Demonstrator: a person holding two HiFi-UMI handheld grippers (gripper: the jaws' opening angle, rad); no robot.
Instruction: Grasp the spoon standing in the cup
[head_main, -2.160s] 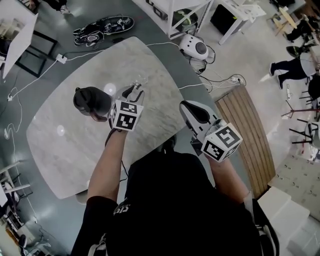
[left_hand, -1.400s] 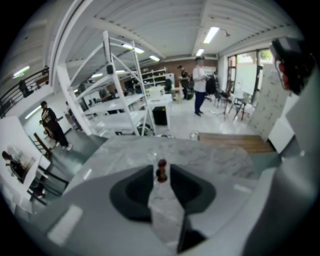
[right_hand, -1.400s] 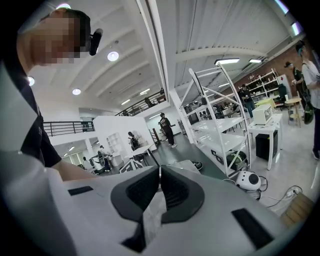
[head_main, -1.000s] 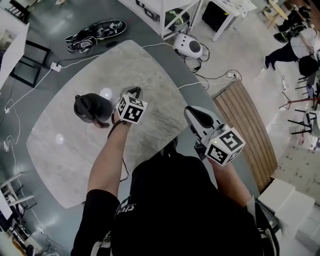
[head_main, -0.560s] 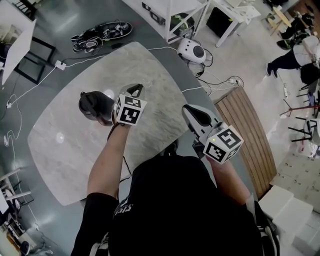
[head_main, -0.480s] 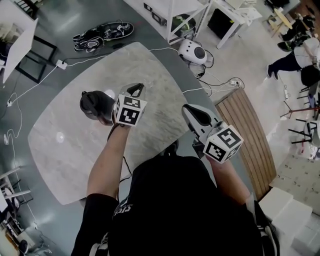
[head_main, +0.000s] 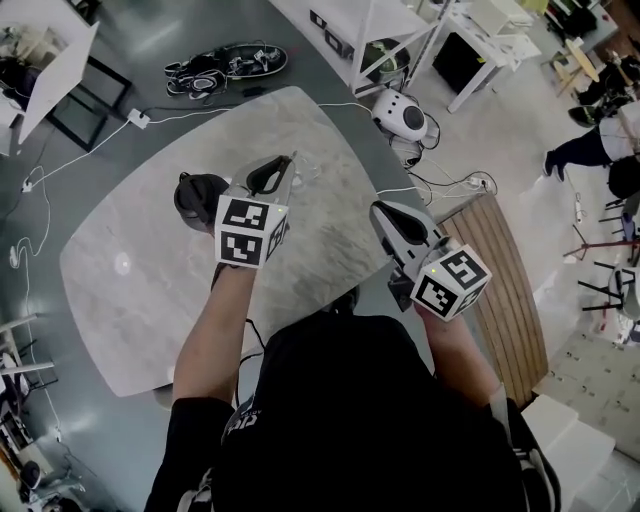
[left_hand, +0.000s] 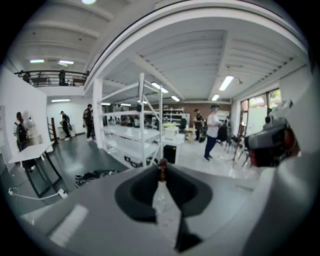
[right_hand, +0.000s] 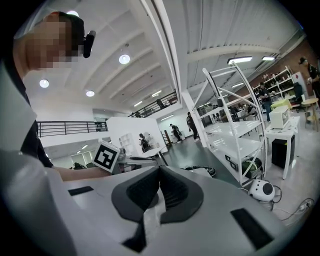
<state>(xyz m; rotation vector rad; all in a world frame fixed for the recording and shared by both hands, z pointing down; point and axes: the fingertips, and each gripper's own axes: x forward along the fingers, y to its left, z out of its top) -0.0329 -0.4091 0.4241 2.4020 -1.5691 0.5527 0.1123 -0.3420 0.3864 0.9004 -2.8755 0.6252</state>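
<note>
A clear plastic spoon (head_main: 299, 169) sticks out past the tips of my left gripper (head_main: 279, 166), which is shut on it above the marble table (head_main: 140, 300). In the left gripper view the spoon's pale handle (left_hand: 163, 202) runs between the dark pads, and my left gripper (left_hand: 161, 168) points level into the room. The dark cup (head_main: 197, 193) stands on the table just left of that gripper, apart from the spoon. My right gripper (head_main: 384, 211) hovers off the table's right edge, its jaws together on nothing (right_hand: 160, 171).
A white round appliance (head_main: 405, 115) and cables lie on the floor beyond the table. A wooden bench (head_main: 500, 280) runs along the right. White shelving (head_main: 370, 30) stands at the back. Dark gear (head_main: 225, 65) lies on the floor at the far left.
My left gripper has risen toward the camera with the spoon in it, and the spoon's clear end now shows beyond its tips. The right gripper has hardly moved.
</note>
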